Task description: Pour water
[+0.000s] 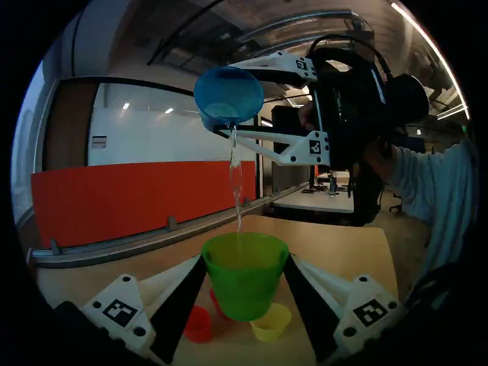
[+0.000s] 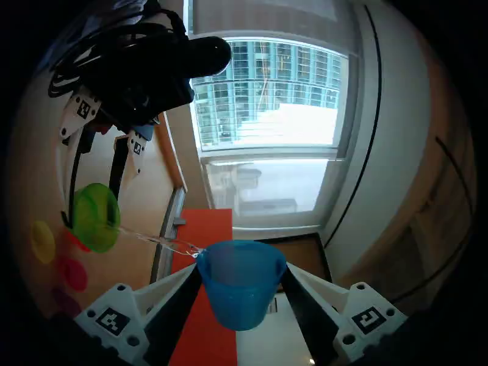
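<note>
Left gripper view: wooden table (image 1: 341, 244) ran across the lower field, with a long orange panel (image 1: 122, 195) behind its far edge. Right gripper view, rolled on its side, took in a large window (image 2: 274, 91) and the same orange panel (image 2: 207, 293) below it.

A light sleeve (image 1: 439, 189) entered at the right of the left gripper view, holding the right gripper (image 1: 235, 100) high above the table.

Left gripper (image 1: 244, 274): both fingers clamped on the sides of the green cup (image 1: 244, 283), which stood upright and raised above the table. From the right gripper view, the left gripper (image 2: 91, 207) and green cup (image 2: 94, 216) sat at the far left.

Right gripper (image 2: 241, 280): both fingers pressed on the blue cup (image 2: 241, 283). The blue cup (image 1: 229, 94) was tipped mouth-forward, directly above the green cup and well apart from it.

1 thin water stream (image 1: 235, 183) fell from the blue cup's lower rim into the green cup's mouth. The water stream (image 2: 158, 242) showed as a clear thread between the 2 cups.

2 small cups sat on the table beneath the green cup: red cup (image 1: 198, 323) at left, yellow cup (image 1: 271, 321) at right. A 3rd red shape behind the green cup was too hidden to identify.
</note>
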